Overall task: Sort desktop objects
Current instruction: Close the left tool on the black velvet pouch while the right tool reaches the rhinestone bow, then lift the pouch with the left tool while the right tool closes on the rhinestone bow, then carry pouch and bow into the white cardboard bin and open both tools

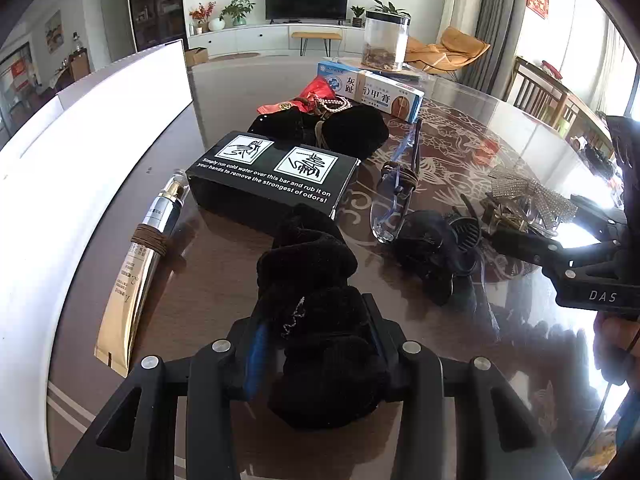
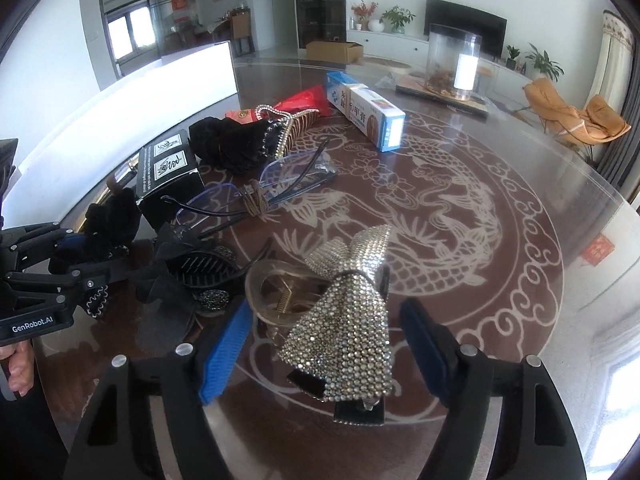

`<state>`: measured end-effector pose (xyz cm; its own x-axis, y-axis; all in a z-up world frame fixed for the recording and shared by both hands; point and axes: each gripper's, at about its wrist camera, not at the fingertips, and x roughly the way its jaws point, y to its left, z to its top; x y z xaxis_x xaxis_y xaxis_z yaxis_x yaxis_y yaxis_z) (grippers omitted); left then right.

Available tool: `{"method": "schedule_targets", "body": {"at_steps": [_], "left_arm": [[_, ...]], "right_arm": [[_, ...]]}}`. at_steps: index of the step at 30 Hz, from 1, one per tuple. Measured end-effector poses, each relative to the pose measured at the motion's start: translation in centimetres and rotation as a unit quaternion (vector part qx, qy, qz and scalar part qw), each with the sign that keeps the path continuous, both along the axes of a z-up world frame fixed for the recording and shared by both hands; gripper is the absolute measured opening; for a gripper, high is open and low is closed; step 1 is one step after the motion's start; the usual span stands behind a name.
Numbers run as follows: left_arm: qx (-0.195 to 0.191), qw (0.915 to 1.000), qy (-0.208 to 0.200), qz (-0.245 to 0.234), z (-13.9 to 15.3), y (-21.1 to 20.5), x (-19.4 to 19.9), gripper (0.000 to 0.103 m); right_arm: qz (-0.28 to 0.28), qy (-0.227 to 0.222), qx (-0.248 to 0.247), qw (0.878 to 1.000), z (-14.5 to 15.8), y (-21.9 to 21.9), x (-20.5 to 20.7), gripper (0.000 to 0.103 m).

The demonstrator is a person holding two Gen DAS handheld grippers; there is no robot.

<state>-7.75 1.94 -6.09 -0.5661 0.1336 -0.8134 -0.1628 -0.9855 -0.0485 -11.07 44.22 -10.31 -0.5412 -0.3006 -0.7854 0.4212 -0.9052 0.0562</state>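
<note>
My left gripper (image 1: 316,336) is shut on a black velvet scrunchie (image 1: 308,272), which bulges up between the blue pads just above the glass tabletop. The right wrist view shows the same gripper (image 2: 92,248) at the left edge, with the scrunchie (image 2: 112,220) in it. My right gripper (image 2: 326,344) stands open around a rhinestone bow hair clip (image 2: 348,320) that lies on the table. Both blue pads (image 2: 226,344) are clear of the bow, with a small gap on each side. In the left wrist view the right gripper (image 1: 560,224) reaches in from the right, over the bow (image 1: 532,196).
A black printed box (image 1: 272,176), a gold tube (image 1: 136,264), glasses (image 1: 396,196) and a black claw clip (image 1: 436,248) lie close by. Farther back are a pearl-trimmed black hair piece (image 1: 340,128), medicine boxes (image 1: 384,92) and a clear jar (image 1: 386,40). A white bin wall (image 1: 100,140) runs along the left.
</note>
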Motion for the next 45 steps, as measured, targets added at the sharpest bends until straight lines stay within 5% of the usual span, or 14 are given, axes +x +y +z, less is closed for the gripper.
{"method": "schedule_targets", "body": {"at_steps": [4, 8, 18, 27, 32, 37, 41, 45], "left_arm": [[0.0, 1.0, 0.001, -0.008, 0.0, 0.4, 0.1, 0.042], [0.008, 0.9998, 0.0, -0.018, 0.1, 0.7, 0.3, 0.042], [0.074, 0.9955, 0.033, -0.05, 2.1, 0.6, 2.1, 0.04], [0.12, 0.9911, 0.054, 0.019, 5.9, -3.3, 5.4, 0.04], [0.118, 0.9877, 0.08, 0.066, 10.5, -8.5, 7.1, 0.04], [0.094, 0.9808, 0.082, 0.15, 14.0, -17.5, 6.6, 0.04], [0.074, 0.9708, 0.03, 0.226, 12.6, -25.1, 4.4, 0.04], [0.039, 0.9612, -0.023, 0.272, 9.9, -29.7, 3.0, 0.04]], "right_arm": [[-0.002, 0.008, 0.003, 1.0, 0.5, 0.0, -0.1, 0.077], [0.001, 0.007, 0.012, 1.0, 0.4, -0.1, -0.6, 0.048], [-0.043, 0.025, -0.033, 0.998, 2.9, 4.2, 4.9, 0.048], [-0.004, 0.04, -0.042, 0.998, 6.0, 3.1, 8.2, 0.048], [0.069, 0.062, -0.069, 0.993, 9.8, -3.4, 7.7, 0.048], [0.165, 0.067, -0.1, 0.979, 13.4, -14.3, 5.8, 0.048], [0.246, 0.066, -0.118, 0.96, 15.6, -25.0, 4.4, 0.048], [0.302, 0.063, -0.076, 0.948, 15.5, -35.2, 2.4, 0.048]]}}
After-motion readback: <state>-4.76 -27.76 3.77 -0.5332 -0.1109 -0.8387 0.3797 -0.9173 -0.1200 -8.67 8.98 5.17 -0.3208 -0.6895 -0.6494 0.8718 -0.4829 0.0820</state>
